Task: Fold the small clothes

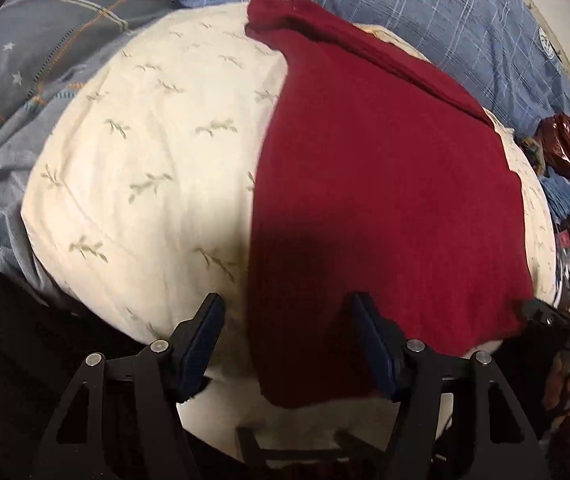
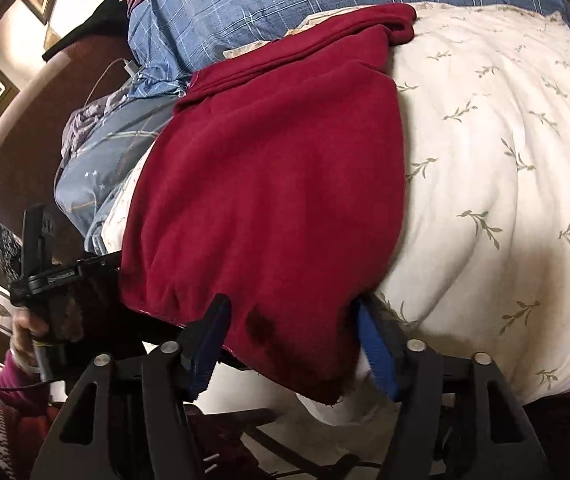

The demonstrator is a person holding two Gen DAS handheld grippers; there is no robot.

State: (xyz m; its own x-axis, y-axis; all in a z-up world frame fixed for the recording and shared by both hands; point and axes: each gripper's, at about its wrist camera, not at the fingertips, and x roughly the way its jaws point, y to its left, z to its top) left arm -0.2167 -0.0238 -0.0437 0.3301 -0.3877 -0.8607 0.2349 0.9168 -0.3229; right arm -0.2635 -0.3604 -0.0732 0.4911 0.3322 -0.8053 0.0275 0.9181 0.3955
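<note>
We saw the red garment (image 1: 385, 184) lying flat on the cream leaf-print pillow (image 1: 145, 160), along one side of it, its hem at the near edge. Our left gripper (image 1: 289, 312) and right gripper (image 2: 293, 312) both hovered over that hem with jaws apart, holding nothing. A blue plaid blanket (image 1: 425, 12) lay behind the pillow.

Matt fleecy red garment (image 1: 385, 184) on smooth printed cotton pillow (image 1: 145, 152)

The garment (image 1: 385, 184) is solid deep red. The pillow (image 1: 145, 152) is cream with little green sprigs, and the blanket (image 1: 425, 8) is blue plaid.
</note>
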